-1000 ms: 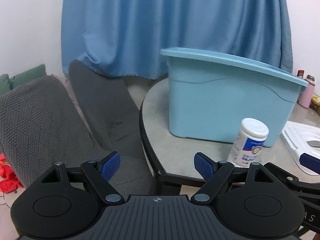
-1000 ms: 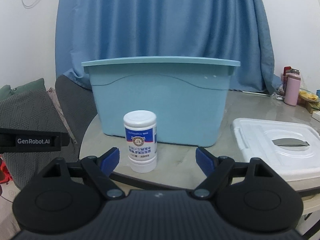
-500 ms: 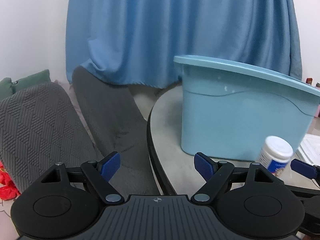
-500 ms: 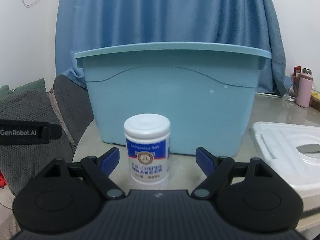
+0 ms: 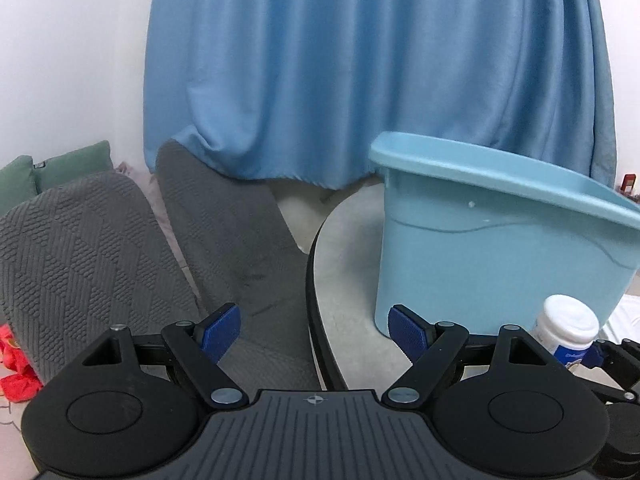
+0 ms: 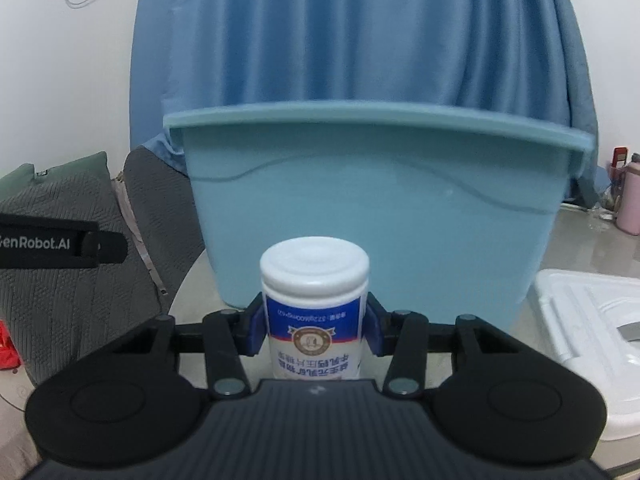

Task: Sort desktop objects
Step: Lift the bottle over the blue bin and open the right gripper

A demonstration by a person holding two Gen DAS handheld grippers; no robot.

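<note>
A white bottle [image 6: 314,300] with a blue and white label stands upside down on the table, in front of the light blue plastic bin [image 6: 372,208]. My right gripper [image 6: 314,330] is shut on the bottle, a blue pad on each side of its body. The bottle also shows at the right edge of the left wrist view [image 5: 567,330], with the bin [image 5: 496,248] behind it. My left gripper [image 5: 314,332] is open and empty, over the table's left edge.
A white bin lid [image 6: 592,328] lies on the table at the right. A pink flask [image 6: 630,200] stands at the far right. A grey upholstered chair [image 5: 120,256] and blue curtain [image 5: 360,68] are left of and behind the round table [image 5: 344,264].
My right gripper moved forward around the bottle and shut on it. My left gripper drifted left and stayed open.
</note>
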